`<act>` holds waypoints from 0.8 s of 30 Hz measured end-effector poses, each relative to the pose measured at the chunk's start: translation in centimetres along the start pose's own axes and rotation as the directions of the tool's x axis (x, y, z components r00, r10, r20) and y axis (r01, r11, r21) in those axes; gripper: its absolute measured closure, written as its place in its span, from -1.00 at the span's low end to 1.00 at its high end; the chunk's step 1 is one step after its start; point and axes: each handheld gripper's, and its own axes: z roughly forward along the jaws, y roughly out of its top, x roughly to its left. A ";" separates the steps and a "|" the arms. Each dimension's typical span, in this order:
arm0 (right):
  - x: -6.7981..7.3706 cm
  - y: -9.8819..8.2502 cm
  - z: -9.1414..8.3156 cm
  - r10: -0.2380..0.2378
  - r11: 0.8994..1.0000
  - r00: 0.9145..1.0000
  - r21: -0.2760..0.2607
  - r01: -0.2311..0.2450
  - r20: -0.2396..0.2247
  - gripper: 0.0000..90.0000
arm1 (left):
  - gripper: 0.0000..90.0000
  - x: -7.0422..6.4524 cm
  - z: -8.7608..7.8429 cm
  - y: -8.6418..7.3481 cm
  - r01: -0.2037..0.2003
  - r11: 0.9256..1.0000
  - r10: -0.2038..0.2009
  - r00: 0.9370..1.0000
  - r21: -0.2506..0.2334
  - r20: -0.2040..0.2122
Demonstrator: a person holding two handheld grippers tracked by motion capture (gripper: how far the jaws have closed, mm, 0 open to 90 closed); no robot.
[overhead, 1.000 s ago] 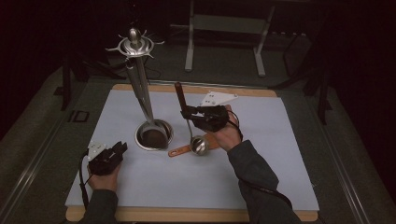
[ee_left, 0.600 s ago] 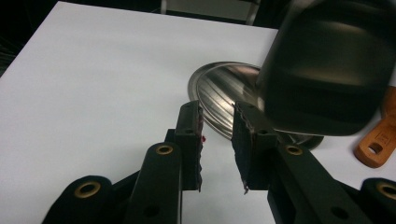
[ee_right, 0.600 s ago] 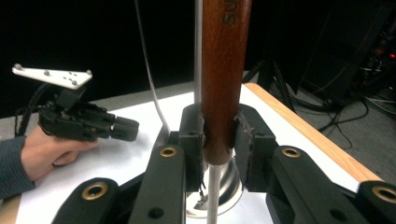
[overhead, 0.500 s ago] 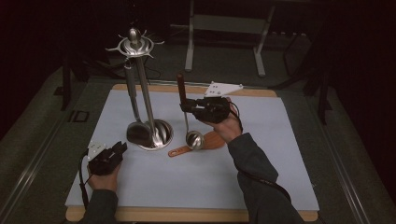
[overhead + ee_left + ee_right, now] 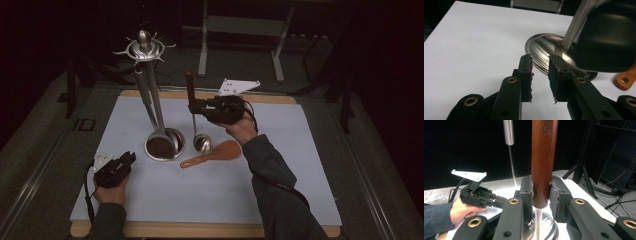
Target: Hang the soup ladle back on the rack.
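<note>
Wooden-handled and steel-bowled, the ladle (image 5: pixel 196 122) now stands upright in the right gripper (image 5: pixel 196 107), whose jaws are clamped on the dark brown handle just above where it joins the thin metal shaft; the right gripper view shows the pads pressed against the wood on both sides. A second ago the ladle leaned with its bowl low beside the stand's base; since then the right hand has lifted it and tipped it to vertical, so the bowl (image 5: pixel 202 144) hangs just above the white mat (image 5: pixel 300 150), right of the stand's round base (image 5: pixel 164 145) and just beyond the orange spatula (image 5: pixel 212 154).

The steel utensil stand (image 5: pixel 145 50) rises at the far left of the counter (image 5: pixel 200 231), with one ladle (image 5: pixel 157 110) already hanging from its hooked crown. My reading is that the lift prepares the held ladle for hanging: the handle top is still below the hooks, so more height and a move left are needed.

The left gripper (image 5: pixel 129 159) sits near the left front of the mat, unmoved, its jaws apart and empty, pointing at the base rim as the left gripper view shows. The spatula lies flat, not yet dealt with.
</note>
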 end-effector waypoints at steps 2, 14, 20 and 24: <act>0.0 0.3 0.0 -0.001 1.000 1.000 0.001 0.001 -0.003 0.65 | 0.62 0.0 0.0 0.0 0.000 1.000 0.000 1.000 0.000 0.000; 0.1 2.1 0.4 -0.014 1.000 1.000 -0.016 0.014 -0.022 0.64 | 0.62 0.1 0.0 0.0 0.004 1.000 -0.004 1.000 -0.001 0.000; 0.4 3.0 1.0 -0.021 1.000 0.999 -0.019 0.021 -0.027 0.64 | 0.62 0.1 0.0 0.0 0.006 1.000 -0.006 1.000 -0.002 0.000; 0.7 3.8 1.5 -0.024 1.000 0.999 -0.020 0.024 -0.026 0.64 | 0.62 0.1 0.0 0.0 0.007 1.000 -0.007 1.000 -0.002 0.002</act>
